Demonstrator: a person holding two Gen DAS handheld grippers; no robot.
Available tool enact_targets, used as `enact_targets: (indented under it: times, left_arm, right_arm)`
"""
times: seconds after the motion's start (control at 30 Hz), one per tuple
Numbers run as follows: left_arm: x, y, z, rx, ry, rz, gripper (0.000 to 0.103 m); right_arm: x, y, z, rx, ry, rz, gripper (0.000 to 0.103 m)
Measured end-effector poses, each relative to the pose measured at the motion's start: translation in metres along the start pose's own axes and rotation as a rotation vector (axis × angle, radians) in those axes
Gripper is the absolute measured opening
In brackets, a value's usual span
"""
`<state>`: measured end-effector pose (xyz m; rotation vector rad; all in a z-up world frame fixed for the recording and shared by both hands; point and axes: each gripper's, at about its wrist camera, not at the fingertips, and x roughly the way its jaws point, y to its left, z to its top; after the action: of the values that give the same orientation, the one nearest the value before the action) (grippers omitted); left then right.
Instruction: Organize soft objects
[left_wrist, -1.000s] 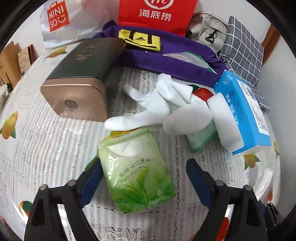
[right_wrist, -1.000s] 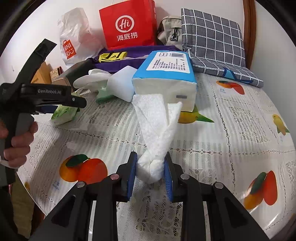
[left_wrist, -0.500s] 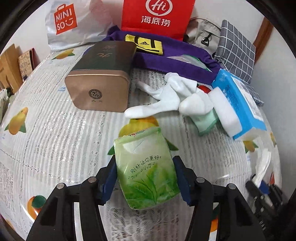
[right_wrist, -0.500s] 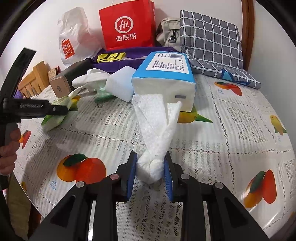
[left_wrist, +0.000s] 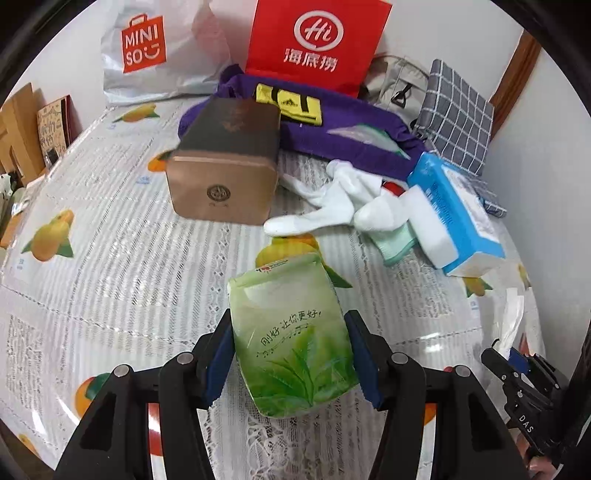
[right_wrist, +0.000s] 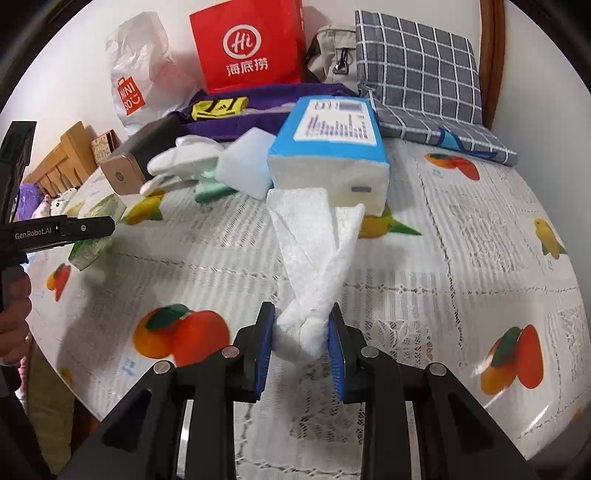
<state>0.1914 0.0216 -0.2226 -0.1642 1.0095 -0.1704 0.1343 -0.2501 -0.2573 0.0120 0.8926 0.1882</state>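
My left gripper (left_wrist: 290, 332) is shut on a green tissue pack (left_wrist: 291, 354), and the pack hangs clear of the tablecloth. The right wrist view shows the same pack (right_wrist: 96, 236) held above the table's left side. My right gripper (right_wrist: 301, 326) is shut on the bunched end of a white tissue (right_wrist: 314, 240). That tissue stretches from the open end of a blue tissue box (right_wrist: 332, 147). White gloves (left_wrist: 332, 206), a white sponge block (left_wrist: 428, 221) and a pale green cloth (left_wrist: 395, 245) lie in a heap beside the box.
A gold tin box (left_wrist: 225, 173) stands behind the pack. At the back are a purple cloth (left_wrist: 332, 122), a red paper bag (left_wrist: 314, 40), a white Miniso bag (left_wrist: 147, 55) and a checked cushion (right_wrist: 417, 74). A fruit-print tablecloth (right_wrist: 461, 258) covers the table.
My left gripper closed on the green pack, lifted it off the cloth and drew back from the heap. My right gripper kept still with the tissue in it.
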Motion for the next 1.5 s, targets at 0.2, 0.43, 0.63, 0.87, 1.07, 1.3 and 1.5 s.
enact_targets:
  times: [0.2, 0.43, 0.63, 0.87, 1.07, 1.3, 1.5]
  left_arm:
    - [-0.024, -0.002, 0.009, 0.028, -0.055, 0.049, 0.055]
    - [-0.048, 0.002, 0.024, 0.018, -0.091, 0.032, 0.056]
    - [-0.063, 0.000, 0.032, 0.012, -0.119, 0.024, 0.056]
    - [-0.074, -0.003, 0.044, 0.022, -0.143, 0.015, 0.056]
    - [-0.084, -0.006, 0.057, 0.032, -0.170, 0.013, 0.056]
    - [-0.089, -0.006, 0.075, 0.036, -0.191, 0.021, 0.056]
    - [-0.092, -0.005, 0.087, 0.036, -0.207, 0.024, 0.056]
  right_arm:
    - [-0.027, 0.010, 0.015, -0.014, -0.044, -0.007, 0.028]
    - [-0.049, 0.015, 0.033, -0.023, -0.074, -0.023, 0.028]
    - [-0.063, 0.015, 0.046, -0.012, -0.099, -0.015, 0.028]
    - [-0.073, 0.013, 0.062, -0.013, -0.115, -0.030, 0.028]
    - [-0.081, 0.010, 0.080, -0.016, -0.148, -0.036, 0.028]
    - [-0.083, 0.011, 0.102, -0.022, -0.177, -0.041, 0.028]
    - [-0.083, 0.012, 0.118, -0.035, -0.197, -0.043, 0.028]
